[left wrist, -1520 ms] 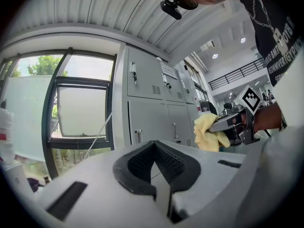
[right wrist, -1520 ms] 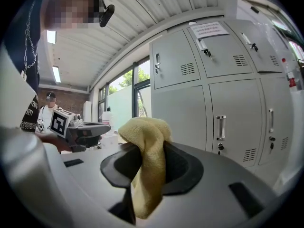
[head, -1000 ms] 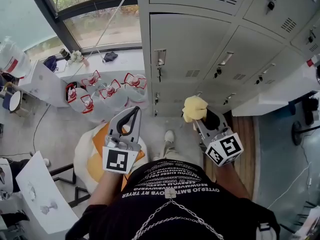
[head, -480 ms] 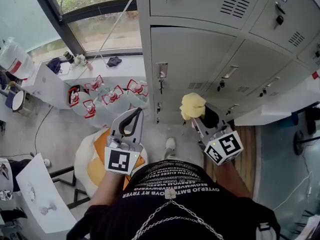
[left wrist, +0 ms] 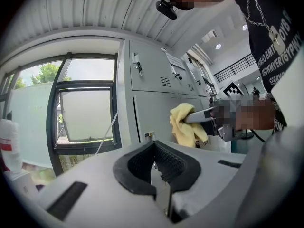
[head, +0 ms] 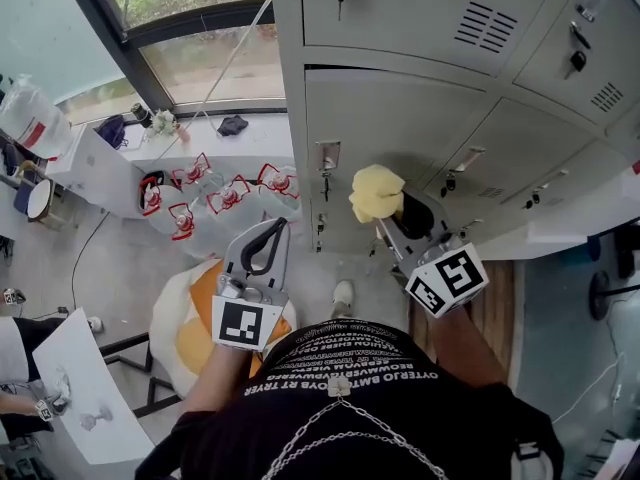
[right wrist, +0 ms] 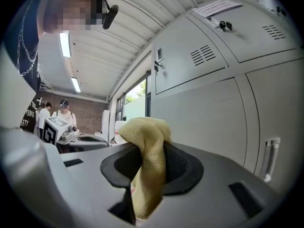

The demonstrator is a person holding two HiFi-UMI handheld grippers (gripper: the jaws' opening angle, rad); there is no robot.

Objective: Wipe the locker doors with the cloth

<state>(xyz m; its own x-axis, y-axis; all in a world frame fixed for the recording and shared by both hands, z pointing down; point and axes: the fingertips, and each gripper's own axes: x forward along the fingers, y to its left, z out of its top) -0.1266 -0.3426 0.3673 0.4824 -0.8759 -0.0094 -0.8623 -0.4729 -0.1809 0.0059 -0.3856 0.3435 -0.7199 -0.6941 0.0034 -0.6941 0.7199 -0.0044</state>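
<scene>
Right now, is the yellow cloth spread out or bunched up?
Bunched up. The cloth is a crumpled wad pinched between the jaws of the right gripper, not laid flat against any locker door.

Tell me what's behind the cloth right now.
A grey locker door; its handle shows left of the cloth, which the right tool grips. The door patch behind the cloth is covered.
</scene>
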